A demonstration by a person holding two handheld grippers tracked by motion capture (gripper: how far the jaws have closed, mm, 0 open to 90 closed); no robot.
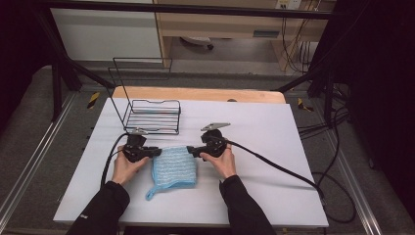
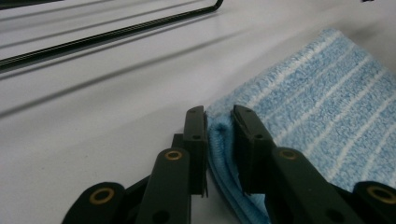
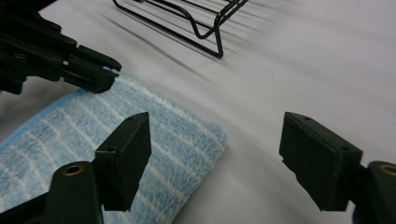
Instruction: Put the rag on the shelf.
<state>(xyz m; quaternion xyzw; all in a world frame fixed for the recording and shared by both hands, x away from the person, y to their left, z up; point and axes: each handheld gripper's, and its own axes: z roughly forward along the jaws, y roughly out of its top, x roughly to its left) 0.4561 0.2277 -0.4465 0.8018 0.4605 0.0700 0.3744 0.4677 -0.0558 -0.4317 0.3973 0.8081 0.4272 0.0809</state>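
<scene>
A folded blue towel with white stripes (image 1: 173,166) lies on the white table between my two grippers. My left gripper (image 1: 155,152) sits at the towel's far left corner, its jaws closed on the folded edge (image 2: 218,116) with blue cloth pinched between them. In the right gripper view that left gripper (image 3: 93,77) touches the towel (image 3: 140,126) at its far corner. My right gripper (image 1: 191,152) is at the towel's far right corner, held open (image 3: 215,135), one jaw over the cloth and the other over bare table. A loop tab hangs off the towel's near left corner.
A black wire rack (image 1: 151,115) stands just behind the towel and my left gripper, its base wires close by (image 2: 112,32) (image 3: 205,28). The white table top (image 1: 274,147) stretches right and toward the front. A cable trails from each gripper.
</scene>
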